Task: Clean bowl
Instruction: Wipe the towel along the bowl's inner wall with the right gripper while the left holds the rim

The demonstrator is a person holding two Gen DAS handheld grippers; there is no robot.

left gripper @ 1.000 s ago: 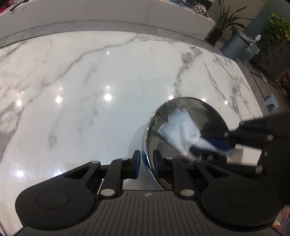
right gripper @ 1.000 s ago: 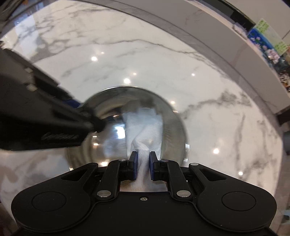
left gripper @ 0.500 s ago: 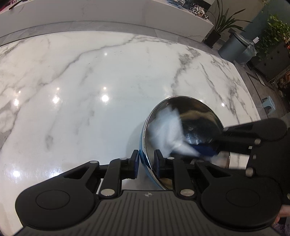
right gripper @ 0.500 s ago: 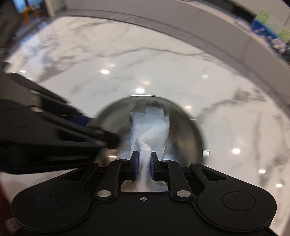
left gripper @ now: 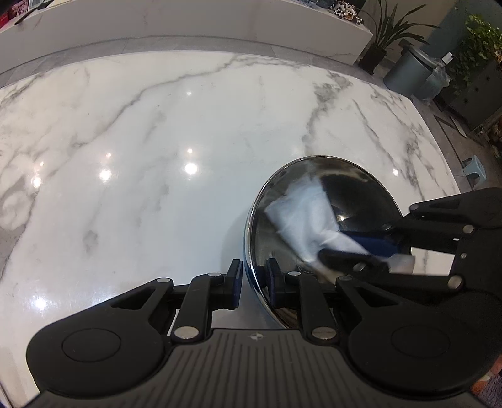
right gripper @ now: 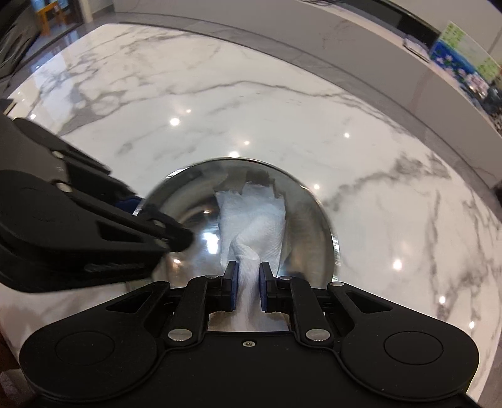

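A shiny steel bowl (left gripper: pixel 360 191) (right gripper: pixel 188 201) stands on the white marble table. My left gripper (left gripper: pixel 253 276) is shut on the bowl's near left rim, one pad outside and one inside. In the right wrist view the left gripper (right gripper: pixel 141 207) comes in from the left and clamps that rim. My right gripper (right gripper: pixel 248 279) is shut on a white paper towel (right gripper: pixel 254 222), twisted between the pads and spread against the bowl's inner wall. From the left wrist camera the right gripper (left gripper: pixel 370 254) reaches in from the right, and the paper towel (left gripper: pixel 304 216) lies on the bowl's left inner side.
The marble table (left gripper: pixel 157 141) stretches wide to the left and far side, with ceiling lights mirrored in it. Beyond it runs a white counter (left gripper: pixel 188 18). Potted plants (left gripper: pixel 386 28), a grey bin (left gripper: pixel 411 69) and a small stool (left gripper: pixel 473 166) stand on the floor at the right.
The paper towel has swept across the inside of the bowl, from its middle to the left inner wall. The right gripper shifted a little with it. The left gripper kept its hold.
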